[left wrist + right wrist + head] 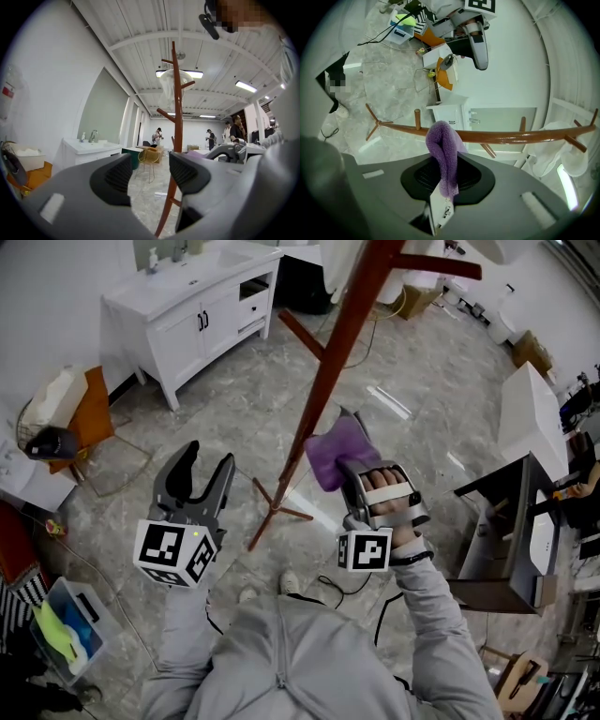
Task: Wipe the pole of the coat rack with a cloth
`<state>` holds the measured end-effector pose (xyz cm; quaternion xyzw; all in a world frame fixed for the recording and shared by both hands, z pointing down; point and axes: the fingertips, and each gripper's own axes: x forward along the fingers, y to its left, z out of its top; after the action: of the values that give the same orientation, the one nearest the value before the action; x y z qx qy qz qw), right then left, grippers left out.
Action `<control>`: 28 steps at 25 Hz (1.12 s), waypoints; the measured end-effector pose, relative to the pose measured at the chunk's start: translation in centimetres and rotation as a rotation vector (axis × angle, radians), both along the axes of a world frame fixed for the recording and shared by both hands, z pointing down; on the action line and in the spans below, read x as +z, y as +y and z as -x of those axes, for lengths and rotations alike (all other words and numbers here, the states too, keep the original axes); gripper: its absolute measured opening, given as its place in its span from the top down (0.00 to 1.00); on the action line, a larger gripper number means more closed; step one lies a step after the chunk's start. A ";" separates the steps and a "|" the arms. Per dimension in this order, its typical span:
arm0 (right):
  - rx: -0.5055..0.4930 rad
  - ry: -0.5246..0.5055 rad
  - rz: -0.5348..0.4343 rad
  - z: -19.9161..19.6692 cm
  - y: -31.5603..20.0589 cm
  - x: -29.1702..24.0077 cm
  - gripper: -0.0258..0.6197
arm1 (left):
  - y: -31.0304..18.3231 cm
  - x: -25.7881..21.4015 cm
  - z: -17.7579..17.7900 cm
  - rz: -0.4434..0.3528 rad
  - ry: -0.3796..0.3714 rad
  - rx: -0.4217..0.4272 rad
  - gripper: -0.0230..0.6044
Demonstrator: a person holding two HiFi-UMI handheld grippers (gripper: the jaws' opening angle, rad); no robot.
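Right gripper [446,178]: clenches purple cloth [443,145], holds it against coat rack pole [333,371], low on the shaft, apparently touching. Pole lying crosswise just ahead of those jaws; likely calls for sliding along its length. Left gripper [202,474]: released, empty, farther off on pole's left.

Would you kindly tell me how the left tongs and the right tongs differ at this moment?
The left tongs stand open with nothing between them, while the right tongs are shut on the purple cloth. The left tongs hang clear of the pole, on its left side, while the right tongs hold the cloth at the pole, seemingly touching it. Both are grey, and each carries a marker cube.
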<state>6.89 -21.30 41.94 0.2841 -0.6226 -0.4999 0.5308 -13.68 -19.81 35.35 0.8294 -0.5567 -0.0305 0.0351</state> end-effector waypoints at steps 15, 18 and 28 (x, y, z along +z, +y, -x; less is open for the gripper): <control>0.166 -0.046 -0.065 -7.3 2.0 -2.4 0.87 | 0.1 -0.6 -3.9 -0.022 0.002 0.092 0.54; 0.210 -0.062 -0.080 -8.8 2.6 -3.0 0.87 | 0.1 -0.9 -4.7 -0.026 0.000 0.111 0.54; 0.434 -0.358 -0.007 -14.8 5.3 -1.5 0.87 | 0.4 -0.7 -5.9 -0.014 -0.014 0.136 0.54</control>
<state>21.65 -16.01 40.49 0.4965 -0.6290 -0.3187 0.5062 -7.81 -19.45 34.62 0.8658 -0.4989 -0.0259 0.0275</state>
